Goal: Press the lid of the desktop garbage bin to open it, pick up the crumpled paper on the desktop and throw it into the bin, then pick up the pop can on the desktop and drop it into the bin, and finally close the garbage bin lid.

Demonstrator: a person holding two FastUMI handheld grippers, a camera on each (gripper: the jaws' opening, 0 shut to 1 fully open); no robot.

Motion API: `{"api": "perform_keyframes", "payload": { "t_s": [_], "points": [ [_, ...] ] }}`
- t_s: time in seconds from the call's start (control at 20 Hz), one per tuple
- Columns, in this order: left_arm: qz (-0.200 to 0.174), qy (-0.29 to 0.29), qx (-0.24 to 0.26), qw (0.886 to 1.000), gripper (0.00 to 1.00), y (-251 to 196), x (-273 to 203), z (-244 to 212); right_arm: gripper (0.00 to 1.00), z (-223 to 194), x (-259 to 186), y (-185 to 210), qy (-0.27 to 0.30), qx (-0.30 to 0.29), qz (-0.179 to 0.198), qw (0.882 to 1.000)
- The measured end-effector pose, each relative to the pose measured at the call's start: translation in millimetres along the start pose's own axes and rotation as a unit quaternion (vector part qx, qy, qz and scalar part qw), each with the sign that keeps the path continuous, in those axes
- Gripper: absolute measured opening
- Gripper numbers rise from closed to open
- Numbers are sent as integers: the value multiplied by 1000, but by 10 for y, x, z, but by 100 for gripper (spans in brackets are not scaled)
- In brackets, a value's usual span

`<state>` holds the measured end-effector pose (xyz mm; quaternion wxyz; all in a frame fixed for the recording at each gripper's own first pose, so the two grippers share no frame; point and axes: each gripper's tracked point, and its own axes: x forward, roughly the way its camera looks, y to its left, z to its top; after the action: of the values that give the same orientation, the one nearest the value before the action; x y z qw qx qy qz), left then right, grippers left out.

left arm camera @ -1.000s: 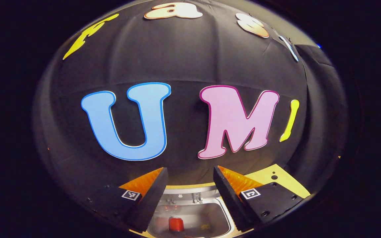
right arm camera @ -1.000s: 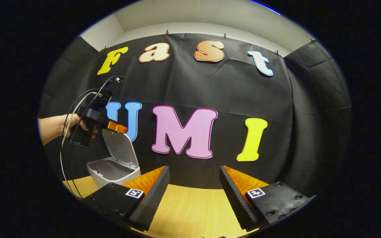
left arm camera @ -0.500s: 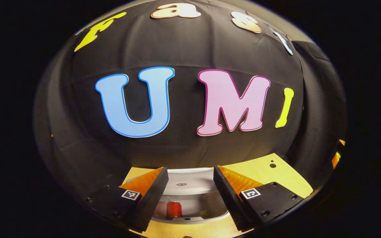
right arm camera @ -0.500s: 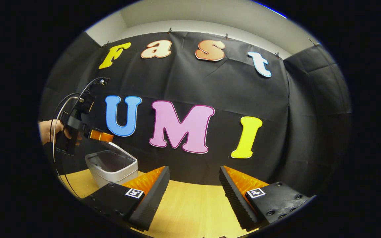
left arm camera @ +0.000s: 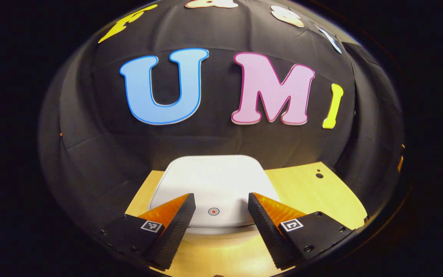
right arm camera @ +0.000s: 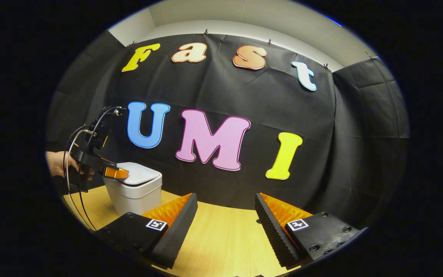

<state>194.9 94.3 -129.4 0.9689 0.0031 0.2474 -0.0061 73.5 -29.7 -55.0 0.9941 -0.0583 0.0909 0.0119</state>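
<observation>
Lid (left arm camera: 212, 181) lies flat on bin (right arm camera: 135, 197). Left tongs (left arm camera: 221, 204) spread apart, resting on lid; right tongs (right arm camera: 225, 206) spread apart above desk (right arm camera: 221, 238).

Both views are being bent strongly by the fisheye lens, with straight edges being curved toward the rim. The white lid (left arm camera: 214, 184) is being lit brightly from above and is nearly being washed out in the left gripper view. The wooden surface (right arm camera: 225, 238) is being lit warmly and evenly, while a soft shadow is being cast under the bin (right arm camera: 135, 194). Focus is being kept sharp centrally and softened outward.
</observation>
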Motion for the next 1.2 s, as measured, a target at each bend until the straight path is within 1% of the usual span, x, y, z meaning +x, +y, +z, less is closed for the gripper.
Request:
{"api": "perform_keyframes", "payload": {
  "t_s": [0.05,0.15,0.2,0.25,0.3,0.35,0.5,0.6,0.65,0.7,0.75,0.9,1.05,1.2],
  "points": [
    [0,-11,7,1000,96,-22,34,49,96,-8,-31,-15,1,-1,-2,1000],
    [1,-2,20,1000,96,-12,25,-11,96,29,-71,-30,-4,-3,-6,1000],
    [1,-6,19,1000,97,-16,11,8,97,39,-93,-31,-6,-5,-7,1000],
    [-1,3,20,1000,97,-29,48,-33,96,35,-108,-28,-7,-7,-8,1000],
    [-6,2,29,1000,97,-32,40,-27,97,127,-192,30,-7,-7,-9,1000],
    [-7,1,36,999,98,-31,32,-42,96,113,-216,34,-7,-6,-9,1000],
    [0,-21,39,999,97,-59,40,-4,97,11,-231,74,1,7,-8,1000],
    [9,-31,29,999,96,-62,4,-19,96,-1,-240,88,5,18,-9,1000],
    [17,-38,20,999,96,-75,-85,-30,97,10,-244,60,4,23,-11,1000],
    [25,-59,10,998,98,-103,-203,21,96,8,-245,55,3,30,-13,999],
    [32,-79,1,996,96,-121,-311,47,97,33,-261,63,2,39,-12,999],
    [45,-150,-7,988,95,-223,-841,217,96,61,-320,128,2,51,-8,999],
    [46,-188,-5,981,94,-359,-1432,237,96,71,-447,222,4,56,-5,998],
    [25,-212,-19,977,94,-519,-1948,138,97,74,-624,457,6,87,14,996]
  ]
}}
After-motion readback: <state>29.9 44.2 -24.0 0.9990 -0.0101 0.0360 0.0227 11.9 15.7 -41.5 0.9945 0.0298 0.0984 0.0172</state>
